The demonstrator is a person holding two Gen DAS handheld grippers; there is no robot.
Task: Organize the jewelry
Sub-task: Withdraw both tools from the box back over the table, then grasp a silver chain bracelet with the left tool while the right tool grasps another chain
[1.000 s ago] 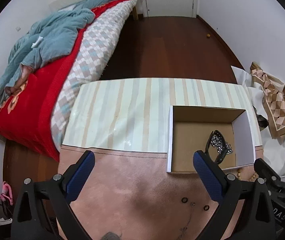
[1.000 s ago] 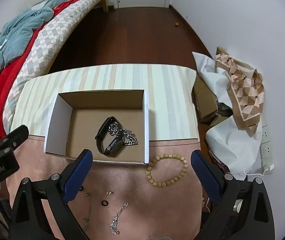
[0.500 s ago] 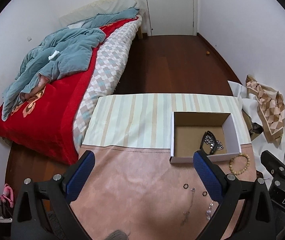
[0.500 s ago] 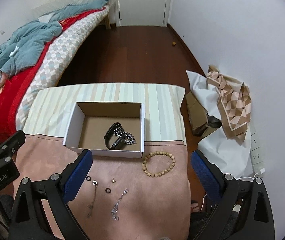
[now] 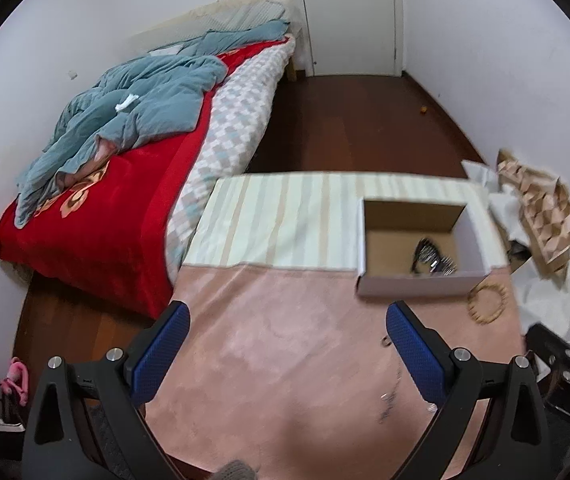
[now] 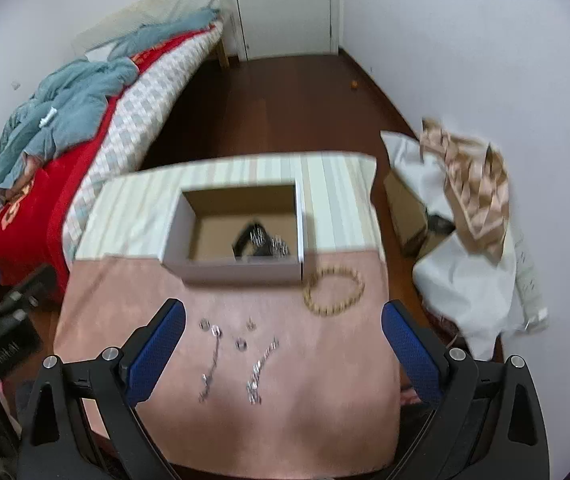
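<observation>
i hold both grippers wide open and empty, the bead bracelet [image 6: 333, 290] lying flat on the pink cloth [image 6: 325, 400] just beside the box [image 6: 241, 274], ahead-right of my right gripper [image 6: 283, 348], nearer than my left gripper [image 5: 288, 350].

Surface [image 6: 325, 420]: near half dusty pink cloth; far half cloth striped pale green, cream and tan [image 6: 337, 196]. Cardboard box [image 6: 241, 272] white outside, brown inside. Bead bracelet [image 6: 333, 290] tan. Chains [image 6: 261, 368] silver. Watch [image 6: 247, 240] black. Claw pads [image 6: 157, 352] blue, frames black. Bed [image 5: 97, 216]: red blanket with gold motif, teal-grey quilt [image 5: 133, 112], mattress side in grey, white and pale blue diamonds. Floor [image 5: 345, 120] dark reddish brown. Door [image 5: 349, 16] white.
</observation>
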